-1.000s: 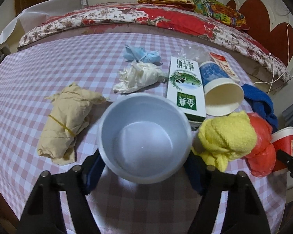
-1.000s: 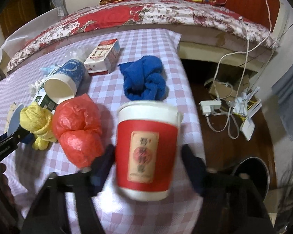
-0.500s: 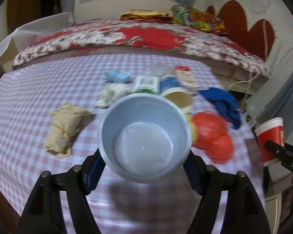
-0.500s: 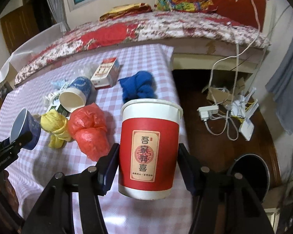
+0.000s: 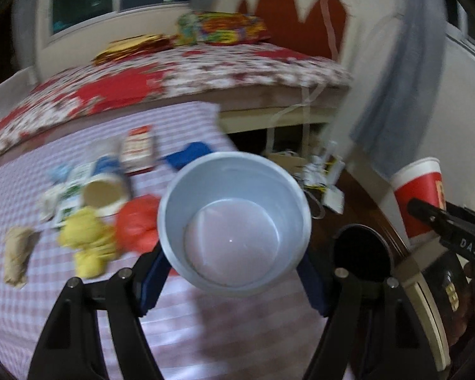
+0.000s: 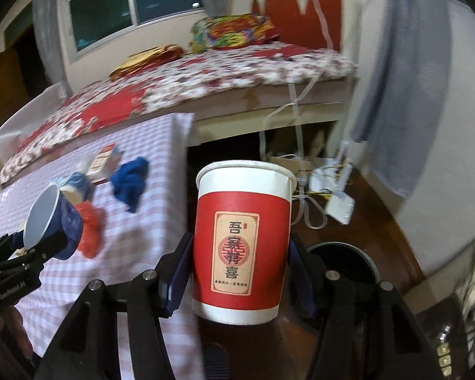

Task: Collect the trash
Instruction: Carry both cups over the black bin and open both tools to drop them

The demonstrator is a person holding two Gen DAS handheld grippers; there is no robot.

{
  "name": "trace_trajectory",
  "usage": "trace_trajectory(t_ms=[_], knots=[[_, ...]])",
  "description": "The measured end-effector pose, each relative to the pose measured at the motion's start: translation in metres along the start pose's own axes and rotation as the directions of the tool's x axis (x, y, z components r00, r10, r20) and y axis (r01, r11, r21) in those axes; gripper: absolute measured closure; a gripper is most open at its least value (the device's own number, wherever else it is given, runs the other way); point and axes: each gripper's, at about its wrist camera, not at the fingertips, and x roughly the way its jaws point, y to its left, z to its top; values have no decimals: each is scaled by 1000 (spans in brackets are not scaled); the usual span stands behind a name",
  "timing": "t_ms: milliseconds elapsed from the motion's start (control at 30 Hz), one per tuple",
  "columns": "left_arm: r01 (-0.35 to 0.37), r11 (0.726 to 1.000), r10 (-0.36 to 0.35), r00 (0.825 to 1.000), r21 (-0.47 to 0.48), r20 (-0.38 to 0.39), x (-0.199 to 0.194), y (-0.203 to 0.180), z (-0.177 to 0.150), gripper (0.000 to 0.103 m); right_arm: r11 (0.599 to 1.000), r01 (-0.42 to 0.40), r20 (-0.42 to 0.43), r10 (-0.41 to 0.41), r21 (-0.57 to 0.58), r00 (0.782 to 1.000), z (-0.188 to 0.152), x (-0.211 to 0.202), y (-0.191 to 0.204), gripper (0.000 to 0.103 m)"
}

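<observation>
Both paper cups have been carried off beyond the table's (image 5: 180,323) right edge toward the dark bin (image 5: 362,258), blue cup (image 5: 234,228) clamped in left tongs (image 5: 234,272), red cup (image 6: 242,240) in right tongs (image 6: 237,272); light, crushable walls are best held mid-body.

The red cup (image 6: 242,242) at the centre of my right view carries a tan label reading 吾家有喜. At the right edge of my left view, my other tool's black body (image 5: 465,237) reads "DAS".

cup (image 6: 242,240): red, white | tablecloth (image 5: 63,288): pink-white check | bin (image 6: 348,261): black
</observation>
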Motion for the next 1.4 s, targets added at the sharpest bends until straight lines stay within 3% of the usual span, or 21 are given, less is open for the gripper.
trace_trajectory(t_ms=[267,500,733,933,1233,1300,1400], knots=[[125,984,-119,991,125,-53,21,-90,1,29,996,73,-16,-72,59,997,-22,-9,-81,43],[224,959,-198,968,173,-153,55,-151,-12,29,994,95,-55,-92,60,994,-52,7,-135,43],[270,942,-217,944,201,-250,97,-194,-27,29,995,98,-128,-95,19,987,-90,45,-171,43],[294,933,-214,916,206,-338,145,-203,-42,29,997,80,-194,-75,19,978,-117,83,-186,43],[276,953,-177,843,126,-508,221,-208,-62,29,999,43,-296,-38,11,954,-143,148,-203,43],[282,954,-185,821,103,-540,234,-212,-66,29,999,27,-320,-31,-16,947,-148,158,-201,43],[316,947,-225,768,50,-600,256,-220,-76,27,998,-22,-303,2,-63,953,-155,169,-195,39]])
